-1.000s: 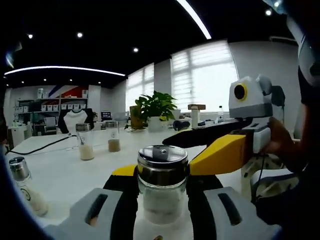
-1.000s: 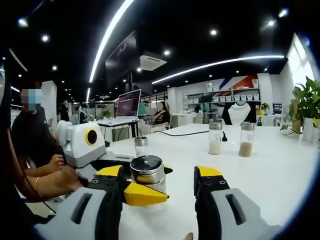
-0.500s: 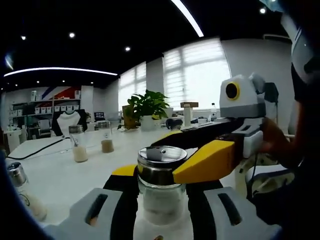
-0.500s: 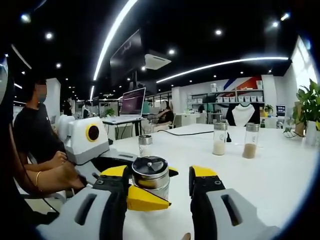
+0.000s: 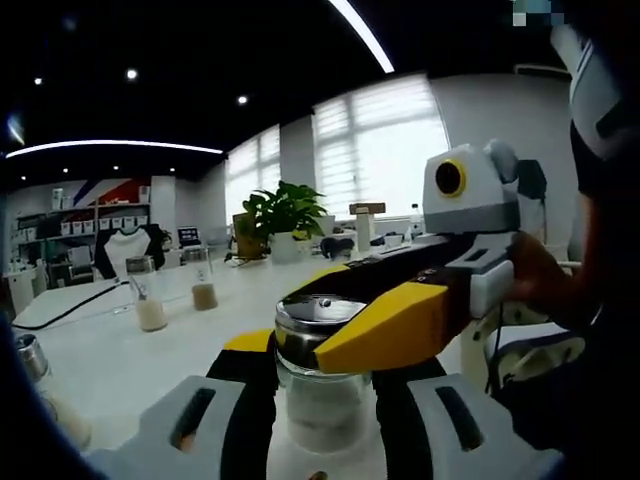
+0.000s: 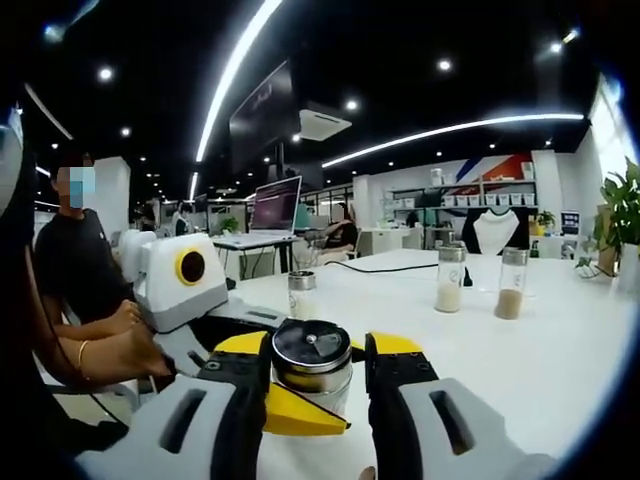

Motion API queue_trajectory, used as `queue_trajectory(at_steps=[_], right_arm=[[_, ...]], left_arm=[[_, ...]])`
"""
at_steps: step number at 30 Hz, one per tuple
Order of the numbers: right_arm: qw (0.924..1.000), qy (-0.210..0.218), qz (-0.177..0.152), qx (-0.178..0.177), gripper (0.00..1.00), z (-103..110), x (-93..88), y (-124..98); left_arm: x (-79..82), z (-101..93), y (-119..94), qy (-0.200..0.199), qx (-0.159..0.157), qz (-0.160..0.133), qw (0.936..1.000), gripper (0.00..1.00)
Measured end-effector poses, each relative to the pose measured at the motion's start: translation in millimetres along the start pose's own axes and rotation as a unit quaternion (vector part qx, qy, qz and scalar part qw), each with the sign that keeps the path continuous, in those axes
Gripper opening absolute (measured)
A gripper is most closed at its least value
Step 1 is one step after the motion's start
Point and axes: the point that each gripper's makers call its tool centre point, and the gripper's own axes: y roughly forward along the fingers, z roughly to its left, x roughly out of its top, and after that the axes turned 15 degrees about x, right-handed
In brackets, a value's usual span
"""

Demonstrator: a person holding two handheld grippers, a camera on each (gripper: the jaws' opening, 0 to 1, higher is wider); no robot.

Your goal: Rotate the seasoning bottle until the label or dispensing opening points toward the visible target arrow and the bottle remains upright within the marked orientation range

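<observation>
The seasoning bottle (image 5: 320,395) is clear glass with pale powder and a shiny metal cap (image 6: 312,345). It stands upright on the white table (image 5: 150,360). In the left gripper view my left gripper (image 5: 322,365) is shut on the glass body. My right gripper (image 5: 325,318) reaches in from the right, its yellow jaw across the front of the cap. In the right gripper view my right gripper (image 6: 318,348) has its jaws close on both sides of the cap, with a slim gap on the right. The left gripper (image 6: 303,408) comes in from the left below the cap.
Two tall glass jars (image 5: 148,297) (image 6: 449,280) of powder stand farther back on the table. A small shaker (image 6: 301,292) stands nearer, at the far left in the left gripper view. A potted plant (image 5: 280,215), a black cable (image 6: 390,267) and a seated person (image 6: 70,270) are around.
My right gripper's jaws have narrowed around the cap and moved closer to it. The left gripper keeps its hold on the bottle's body. Both views shifted slightly.
</observation>
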Motion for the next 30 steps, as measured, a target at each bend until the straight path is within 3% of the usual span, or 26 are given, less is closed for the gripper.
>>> queue_trajectory(at_steps=[18,27,30], right_arm=[[1.0000,0.002,-0.006,0.004,0.31,12,-7.3,2],[0.9999,0.008,-0.009,-0.004,0.30,19,-9.4,5],[0.9998,0.017,-0.002,-0.012,0.30,12,-11.6,6]], left_arm=[[-2.2,-8.8,0,0.006,-0.016,0.003,0.9998,0.38],[-4.0,-5.1,-1,0.010,0.004,0.005,0.9999,0.38],[-6.1,-3.8,-1,0.011,0.015,0.009,0.9998,0.38]])
